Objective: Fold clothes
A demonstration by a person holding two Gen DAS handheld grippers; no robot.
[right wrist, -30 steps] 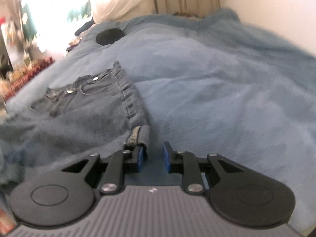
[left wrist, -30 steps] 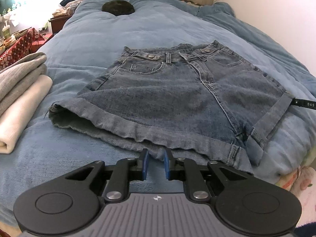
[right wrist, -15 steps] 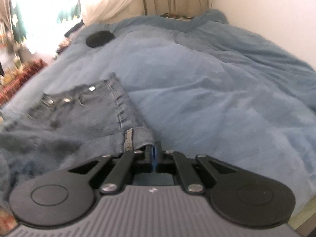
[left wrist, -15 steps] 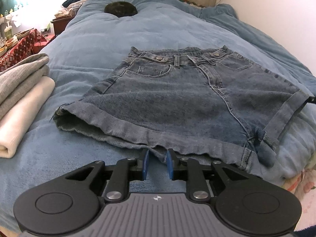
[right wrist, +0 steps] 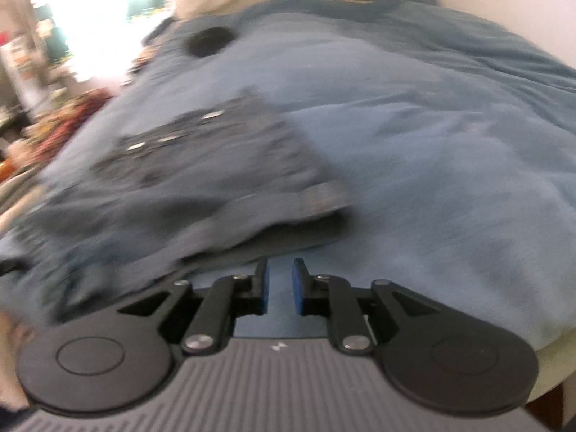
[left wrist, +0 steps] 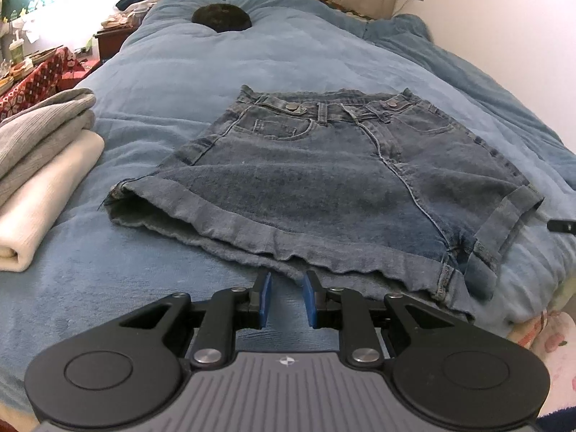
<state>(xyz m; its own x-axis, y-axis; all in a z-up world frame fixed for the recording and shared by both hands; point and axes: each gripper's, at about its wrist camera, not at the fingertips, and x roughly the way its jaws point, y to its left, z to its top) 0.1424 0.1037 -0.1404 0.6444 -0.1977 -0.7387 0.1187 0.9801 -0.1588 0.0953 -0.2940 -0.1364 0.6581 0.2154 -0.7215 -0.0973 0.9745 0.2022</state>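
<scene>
Blue denim shorts [left wrist: 324, 180] lie flat on the bed, front side up, waistband at the far end and cuffed hems toward me. My left gripper [left wrist: 286, 277] hovers just short of the near hem, jaws a little apart with nothing between them. In the blurred right wrist view the shorts [right wrist: 216, 165] sit up and to the left. My right gripper [right wrist: 280, 264] is just below the right leg's cuff; its jaws are opening and only blanket shows between them. A black tip of the right gripper [left wrist: 561, 225] shows beside the right cuff.
A blue blanket [left wrist: 180, 82] covers the bed. Folded grey [left wrist: 39, 126] and cream [left wrist: 43, 194] clothes are stacked at the left. A black round object [left wrist: 220, 17] lies at the head end. A red-clothed side table [left wrist: 32, 75] stands left; a wall runs along the right.
The right gripper closed at the right cuff, then reopened while swinging sideways, blurring its view. The right leg now lies flatter and wider. The left gripper barely moved.
</scene>
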